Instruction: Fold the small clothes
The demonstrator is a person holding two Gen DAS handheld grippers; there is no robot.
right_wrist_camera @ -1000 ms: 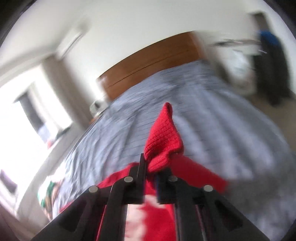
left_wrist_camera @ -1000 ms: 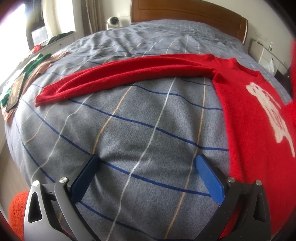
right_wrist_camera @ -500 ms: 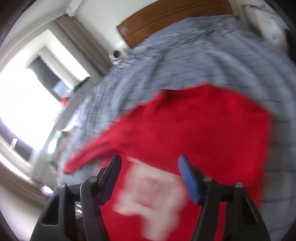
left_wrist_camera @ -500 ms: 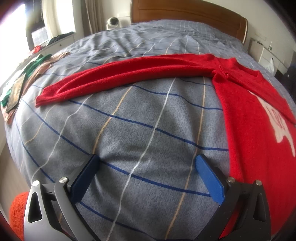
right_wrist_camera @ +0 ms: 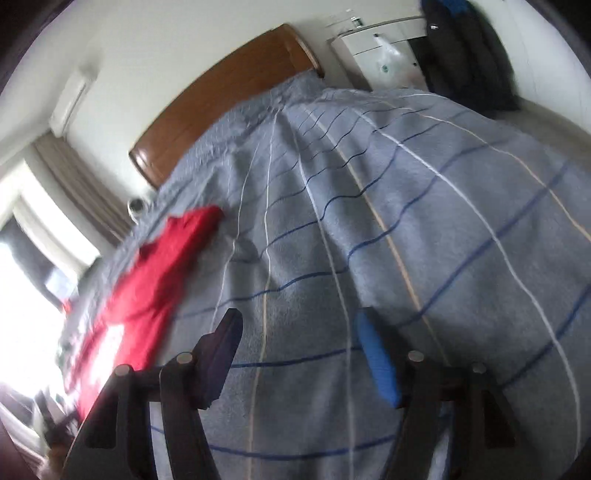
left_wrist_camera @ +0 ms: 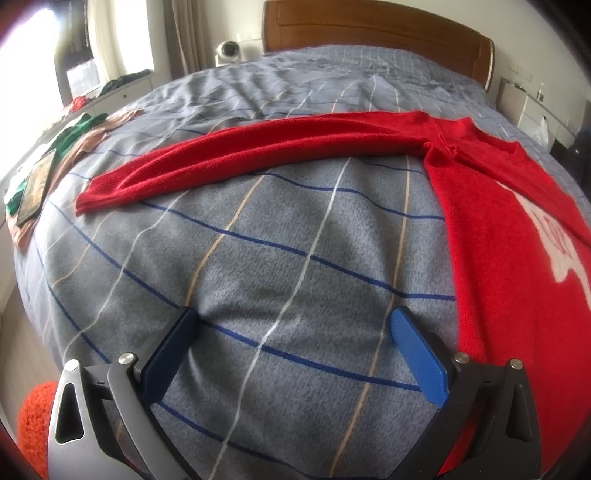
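A red knit sweater (left_wrist_camera: 498,229) with a white motif lies flat on the grey striped bedspread (left_wrist_camera: 277,258). Its left sleeve (left_wrist_camera: 240,158) stretches out to the left. Its other sleeve lies folded across the body. My left gripper (left_wrist_camera: 295,336) is open and empty, low over the bedspread, left of the sweater's body. My right gripper (right_wrist_camera: 299,347) is open and empty over bare bedspread (right_wrist_camera: 406,221); the sweater (right_wrist_camera: 147,288) lies to its left in that view, blurred.
A wooden headboard (left_wrist_camera: 369,33) stands at the far end. Green and peach clothes (left_wrist_camera: 81,136) and a dark flat tablet (left_wrist_camera: 35,188) lie at the bed's left edge. An orange fuzzy thing (left_wrist_camera: 33,417) is at lower left. Dark coats (right_wrist_camera: 465,51) hang at right.
My right gripper held the right sleeve raised, then let it go over the sweater's body and swung right over bare bedspread. The left gripper has not moved.
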